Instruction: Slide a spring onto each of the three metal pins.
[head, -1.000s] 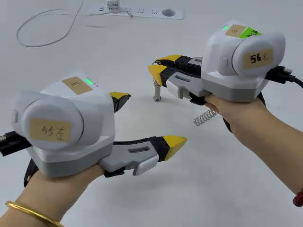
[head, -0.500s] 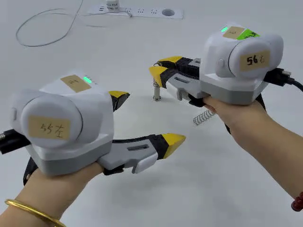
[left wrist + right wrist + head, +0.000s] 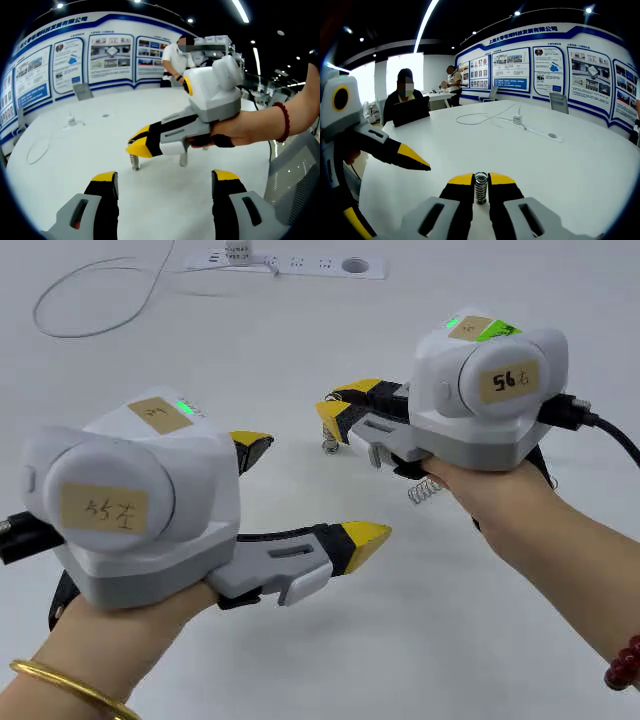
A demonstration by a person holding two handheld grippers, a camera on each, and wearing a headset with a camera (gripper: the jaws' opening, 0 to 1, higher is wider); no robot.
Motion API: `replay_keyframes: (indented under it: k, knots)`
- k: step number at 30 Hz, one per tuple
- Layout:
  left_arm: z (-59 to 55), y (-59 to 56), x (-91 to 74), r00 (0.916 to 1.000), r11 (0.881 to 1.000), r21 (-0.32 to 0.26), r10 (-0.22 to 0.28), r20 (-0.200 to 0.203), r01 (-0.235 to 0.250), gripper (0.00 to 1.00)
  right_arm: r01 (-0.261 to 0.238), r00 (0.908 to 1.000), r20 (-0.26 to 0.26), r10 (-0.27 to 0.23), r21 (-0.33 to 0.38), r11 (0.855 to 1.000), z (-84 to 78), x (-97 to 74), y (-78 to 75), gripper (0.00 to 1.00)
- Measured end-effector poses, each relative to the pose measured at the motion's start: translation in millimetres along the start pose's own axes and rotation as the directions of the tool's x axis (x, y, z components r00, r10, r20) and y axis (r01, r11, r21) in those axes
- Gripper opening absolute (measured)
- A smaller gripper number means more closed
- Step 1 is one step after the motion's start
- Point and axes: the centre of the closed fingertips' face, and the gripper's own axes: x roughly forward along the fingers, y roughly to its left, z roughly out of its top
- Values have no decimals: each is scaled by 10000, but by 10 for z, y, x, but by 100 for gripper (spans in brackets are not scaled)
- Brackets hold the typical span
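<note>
The right gripper (image 3: 335, 412), clamped on a spring (image 3: 480, 187), has been lowered toward a pin (image 3: 328, 447). The left gripper (image 3: 312, 490) is held open.

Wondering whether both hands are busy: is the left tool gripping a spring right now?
No, the left yellow-tipped black tool stands wide open, with bare white tabletop visible between its tips.

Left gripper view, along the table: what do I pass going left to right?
Cable loop → power strip → pin with spring → second pin → bracelet. The right tongs span both pins, so they are left out.
</note>
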Motion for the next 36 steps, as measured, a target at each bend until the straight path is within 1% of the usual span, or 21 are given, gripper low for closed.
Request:
replay_keyframes:
  k: [12, 13, 22, 25, 26, 29, 33, 36]
  knots:
    - [-5, 5, 2, 10000, 10000, 1, 2, -27, -2, 78, 16, 9990, -441, -11, 112, 9999, -133, 32, 22, 11]
    - [-5, 7, 2, 10000, 10000, 1, 8, -27, -8, 78, 12, 9993, -362, -7, 123, 9999, -121, 34, 24, 11]
    - [-17, 14, 4, 10000, 10000, 24, 21, -81, -21, 77, 30, 9991, -412, -24, 151, 9999, -118, 33, 29, 12]
    - [-18, 18, 4, 10000, 10000, 31, 32, -90, -32, 77, 47, 9992, -394, -31, 410, 9991, -109, 31, 35, 18]
    - [-20, 18, 4, 9999, 10000, 30, 30, -96, -30, 77, 45, 9993, -380, -30, 388, 9992, -103, 29, 35, 19]
    - [-21, 23, 4, 9999, 10000, 37, 46, -108, -45, 77, 54, 9994, -356, -38, 460, 9989, -80, 11, 31, 20]
    - [-26, 31, 3, 9999, 10000, 38, 80, -128, -79, 77, 4, 9998, -204, 10, 677, 9977, -1, -52, 38, 23]
    - [-23, 27, 4, 9999, 10000, 43, 68, -122, -68, 77, -2, 9999, -127, 10, 663, 9978, 48, -97, 46, 24]
